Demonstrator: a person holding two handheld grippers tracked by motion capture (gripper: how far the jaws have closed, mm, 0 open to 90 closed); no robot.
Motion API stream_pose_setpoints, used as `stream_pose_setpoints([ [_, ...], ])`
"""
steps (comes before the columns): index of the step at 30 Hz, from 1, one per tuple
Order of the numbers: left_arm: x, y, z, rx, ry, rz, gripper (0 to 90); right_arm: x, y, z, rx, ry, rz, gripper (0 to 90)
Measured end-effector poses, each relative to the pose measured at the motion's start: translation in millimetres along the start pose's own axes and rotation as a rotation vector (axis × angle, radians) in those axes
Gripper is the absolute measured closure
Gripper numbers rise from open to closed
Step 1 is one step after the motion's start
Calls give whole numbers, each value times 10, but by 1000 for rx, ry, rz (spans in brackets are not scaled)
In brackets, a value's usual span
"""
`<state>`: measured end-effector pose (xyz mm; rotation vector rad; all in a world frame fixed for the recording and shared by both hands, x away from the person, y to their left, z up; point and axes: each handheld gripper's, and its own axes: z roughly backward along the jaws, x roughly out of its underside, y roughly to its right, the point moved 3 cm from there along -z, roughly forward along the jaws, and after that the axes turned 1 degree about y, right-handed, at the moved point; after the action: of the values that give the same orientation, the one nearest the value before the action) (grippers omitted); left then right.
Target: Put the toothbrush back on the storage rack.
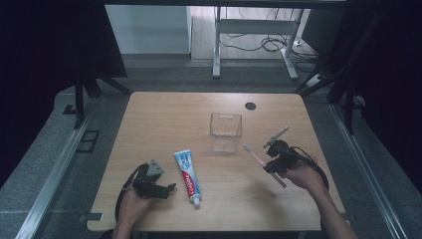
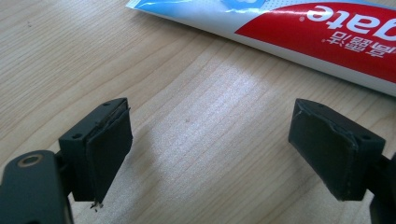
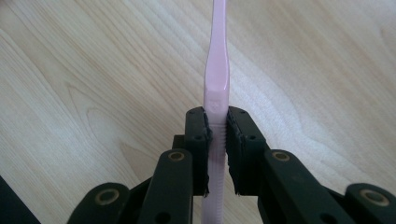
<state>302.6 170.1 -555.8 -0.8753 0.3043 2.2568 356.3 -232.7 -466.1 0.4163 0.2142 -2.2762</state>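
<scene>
A pink toothbrush [image 1: 259,160] is held off the table at the right, its head towards the clear cup [image 1: 225,130]. My right gripper [image 1: 272,165] is shut on its handle; in the right gripper view the pink handle [image 3: 216,84] runs up from between the pressed pads. A red, white and blue toothpaste tube [image 1: 188,177] lies flat at the front centre, cap towards the front edge. My left gripper [image 1: 168,189] rests just left of it, jaws open; in the left gripper view the tube [image 2: 322,32] lies beyond the spread fingertips [image 2: 109,144], nothing between them.
The clear square cup stands upright near the middle of the wooden table [image 1: 164,124], empty as far as I can see. A dark round hole [image 1: 250,106] sits in the tabletop near the far edge. Dark curtains flank both sides.
</scene>
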Motion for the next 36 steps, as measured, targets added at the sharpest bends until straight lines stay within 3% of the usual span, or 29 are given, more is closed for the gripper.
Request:
stream_pose_setpoints([
  [21, -7, 7, -1, 1, 7, -10, 136, -270, 38, 313, -9, 183, -20, 792],
  [36, -13, 27, -14, 5, -1, -19, 136, -428, 65, 341, 22, 268, -40, 792],
])
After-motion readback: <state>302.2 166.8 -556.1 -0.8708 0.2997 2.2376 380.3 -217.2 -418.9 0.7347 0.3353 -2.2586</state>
